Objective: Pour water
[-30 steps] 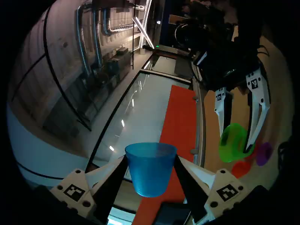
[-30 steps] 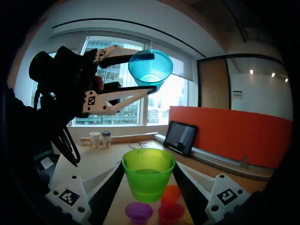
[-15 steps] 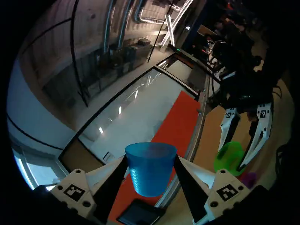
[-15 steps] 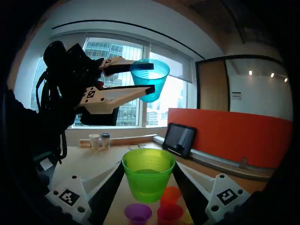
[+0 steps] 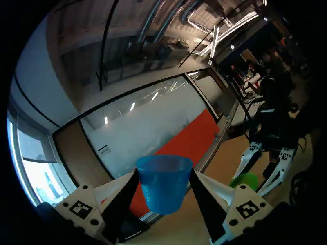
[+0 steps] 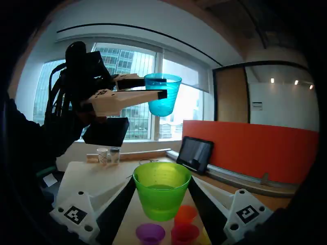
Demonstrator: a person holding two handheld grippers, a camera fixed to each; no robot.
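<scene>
Blue cup [image 5: 164, 183] clamped between left gripper [image 5: 163, 174] jaws; swung from tilted back to upright over the last second. Green cup [image 6: 162, 190], some water inside, gripped between right gripper [image 6: 162, 179] jaws, lower down. Judgement: pour finished.

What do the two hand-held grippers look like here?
Both the left hand-held gripper and right hand-held gripper have white tapered fingers with black inner faces and square black-and-white markers. Black cables loop behind the left one's dark body.

No legible text. Wall sign [image 6: 256, 105] too small to read; fiducial marker [image 6: 74, 214] pattern only.
</scene>
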